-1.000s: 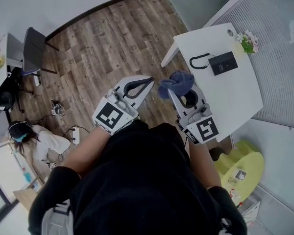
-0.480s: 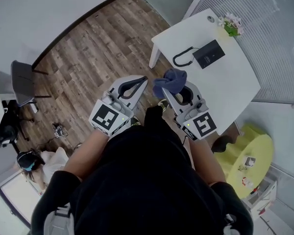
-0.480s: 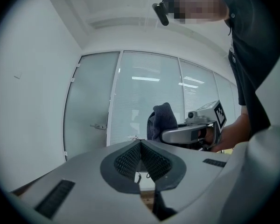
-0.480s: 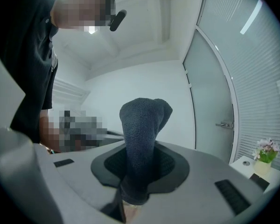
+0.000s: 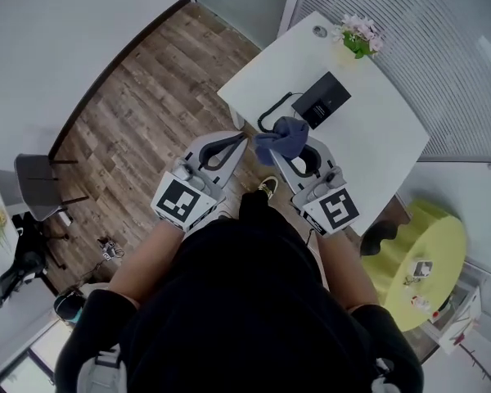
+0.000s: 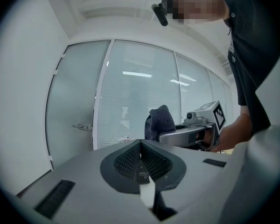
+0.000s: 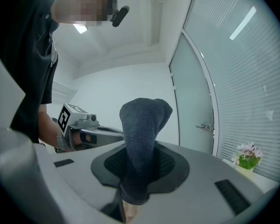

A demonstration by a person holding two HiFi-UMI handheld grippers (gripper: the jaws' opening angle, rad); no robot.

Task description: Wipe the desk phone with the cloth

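Observation:
The black desk phone (image 5: 321, 99) lies on the white table (image 5: 385, 150), its coiled cord (image 5: 268, 118) looping toward the near edge. My right gripper (image 5: 280, 147) is shut on a dark blue cloth (image 5: 285, 137), which bunches above the jaws just short of the phone; in the right gripper view the cloth (image 7: 142, 135) stands up between the pads, hiding the phone. My left gripper (image 5: 242, 140) is shut with nothing in it, held over the floor left of the table. The left gripper view shows the cloth (image 6: 159, 122) and the right gripper (image 6: 189, 133) off to the side.
A small pot of flowers (image 5: 358, 34) and a round disc (image 5: 320, 31) sit at the table's far end. Slatted glass walls (image 5: 442, 47) stand behind it. A yellow round table (image 5: 420, 273) is at lower right, a chair (image 5: 39, 186) on the wooden floor at left.
The table and phone have come closer to both grippers in the head view; the cloth now overlaps the table's near edge. Both grippers keep their state.

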